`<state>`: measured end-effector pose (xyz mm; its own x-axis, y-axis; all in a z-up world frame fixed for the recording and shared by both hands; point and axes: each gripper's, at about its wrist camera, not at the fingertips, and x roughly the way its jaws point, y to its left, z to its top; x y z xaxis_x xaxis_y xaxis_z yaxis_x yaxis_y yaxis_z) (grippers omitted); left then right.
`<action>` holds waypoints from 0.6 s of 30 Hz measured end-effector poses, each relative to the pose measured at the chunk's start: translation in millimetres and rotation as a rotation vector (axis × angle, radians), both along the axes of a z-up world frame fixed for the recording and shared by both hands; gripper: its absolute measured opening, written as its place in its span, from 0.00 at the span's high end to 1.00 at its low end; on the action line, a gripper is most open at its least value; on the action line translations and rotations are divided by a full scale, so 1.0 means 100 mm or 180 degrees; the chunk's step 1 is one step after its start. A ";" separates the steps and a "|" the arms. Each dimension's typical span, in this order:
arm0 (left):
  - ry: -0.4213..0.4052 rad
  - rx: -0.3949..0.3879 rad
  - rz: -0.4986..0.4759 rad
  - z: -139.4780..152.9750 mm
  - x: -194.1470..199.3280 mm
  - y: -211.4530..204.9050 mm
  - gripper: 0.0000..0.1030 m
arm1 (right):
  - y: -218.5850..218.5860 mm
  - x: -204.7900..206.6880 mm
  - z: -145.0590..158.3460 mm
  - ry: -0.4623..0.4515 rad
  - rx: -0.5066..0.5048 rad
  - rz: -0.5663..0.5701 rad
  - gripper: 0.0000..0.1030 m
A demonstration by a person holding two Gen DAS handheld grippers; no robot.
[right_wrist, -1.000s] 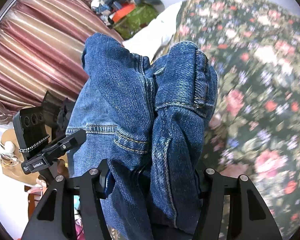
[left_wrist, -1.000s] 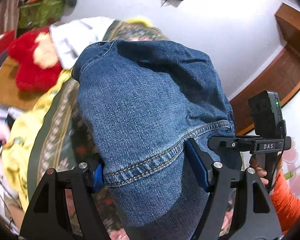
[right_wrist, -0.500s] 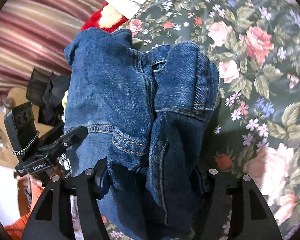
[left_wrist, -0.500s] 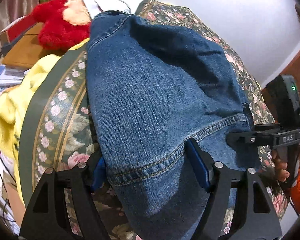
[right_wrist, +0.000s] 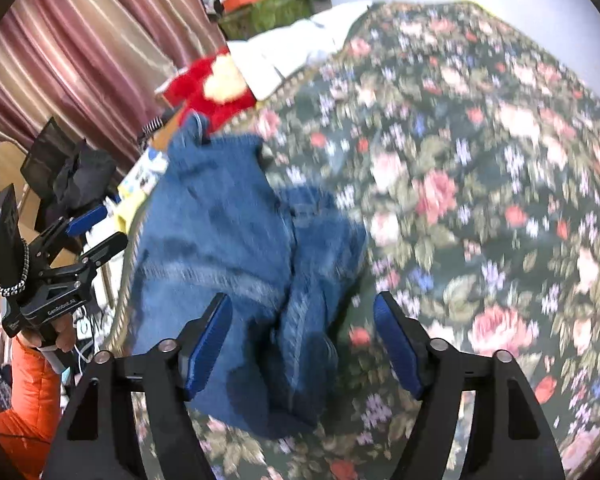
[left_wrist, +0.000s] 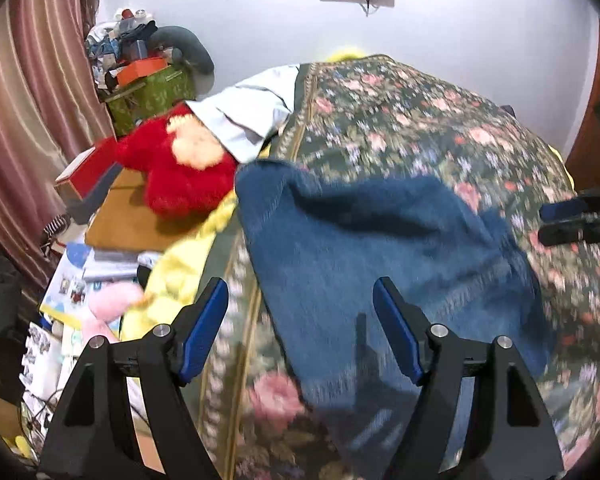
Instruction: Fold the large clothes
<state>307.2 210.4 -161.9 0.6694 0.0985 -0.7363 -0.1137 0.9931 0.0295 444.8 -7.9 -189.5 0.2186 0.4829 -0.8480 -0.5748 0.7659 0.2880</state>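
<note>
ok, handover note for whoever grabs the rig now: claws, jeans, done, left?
Left claw: open, nothing between the pads, above the near left edge of the jeans.
Right claw: jaws opening, pads clear of the denim below.
Jeans: lying in a folded bundle on the floral bedspread, near its left border, released by both claws.
Done: bundle set down on the bed.
Left: probably check and flatten the fold; frames are blurred, so neatness is unclear.

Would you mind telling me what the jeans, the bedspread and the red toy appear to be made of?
Jeans: blue denim, matte, stitched seams showing. Bedspread: probably woven or printed cloth, floral on dark green with a gold border. Red plush toy: fuzzy synthetic pile, likely.
</note>
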 end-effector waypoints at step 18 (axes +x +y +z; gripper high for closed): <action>0.0301 0.0292 0.0126 -0.47 1.14 -0.10 0.23 | 0.50 0.26 -0.59 -0.0472 -0.0450 0.0133 0.29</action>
